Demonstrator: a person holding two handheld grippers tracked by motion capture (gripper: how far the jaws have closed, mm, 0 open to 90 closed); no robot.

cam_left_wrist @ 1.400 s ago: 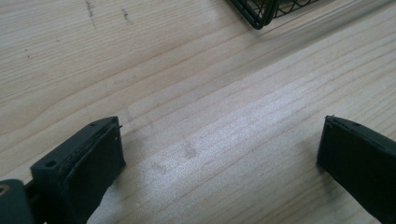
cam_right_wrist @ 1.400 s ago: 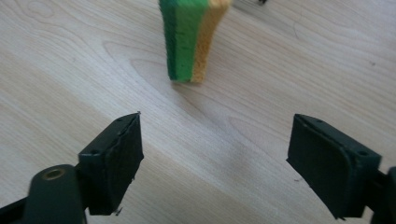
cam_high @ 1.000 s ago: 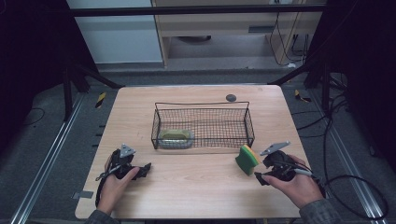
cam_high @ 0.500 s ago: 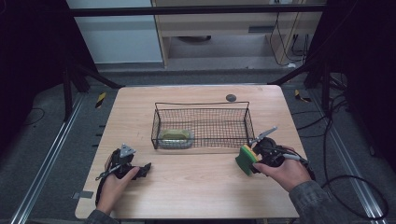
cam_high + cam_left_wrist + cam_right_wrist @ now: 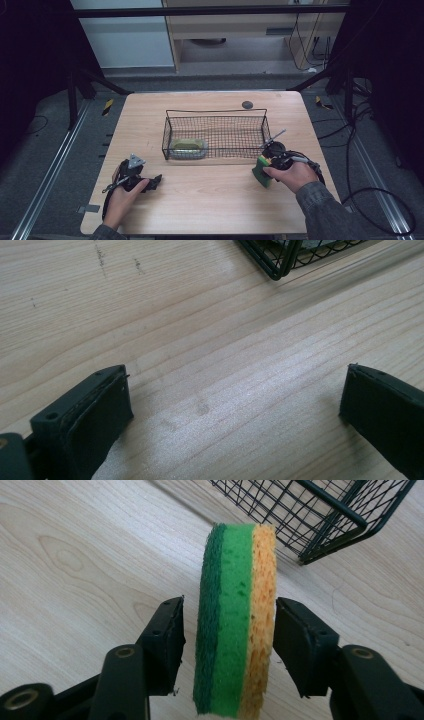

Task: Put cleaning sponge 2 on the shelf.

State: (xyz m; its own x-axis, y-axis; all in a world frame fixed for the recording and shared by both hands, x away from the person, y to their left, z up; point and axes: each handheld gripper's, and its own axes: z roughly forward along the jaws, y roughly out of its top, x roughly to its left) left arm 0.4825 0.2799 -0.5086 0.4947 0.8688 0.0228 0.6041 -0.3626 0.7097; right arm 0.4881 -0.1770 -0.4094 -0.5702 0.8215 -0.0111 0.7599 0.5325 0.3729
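Your right gripper [image 5: 227,645] has its fingers spread either side of the sponge [image 5: 235,615], which stands on edge on the worktop [image 5: 210,200] just beside the wire basket's [image 5: 215,111] near right corner, long axis running away from you along the fingers, dark green scouring face to one finger and yellow face to the other, with small gaps showing. Your left gripper [image 5: 235,415] rests at the near left, fingers wide apart over bare wood. Farther off, the basket holds one yellowish-green object [image 5: 188,147] at its left end, too blurred through the mesh to name.
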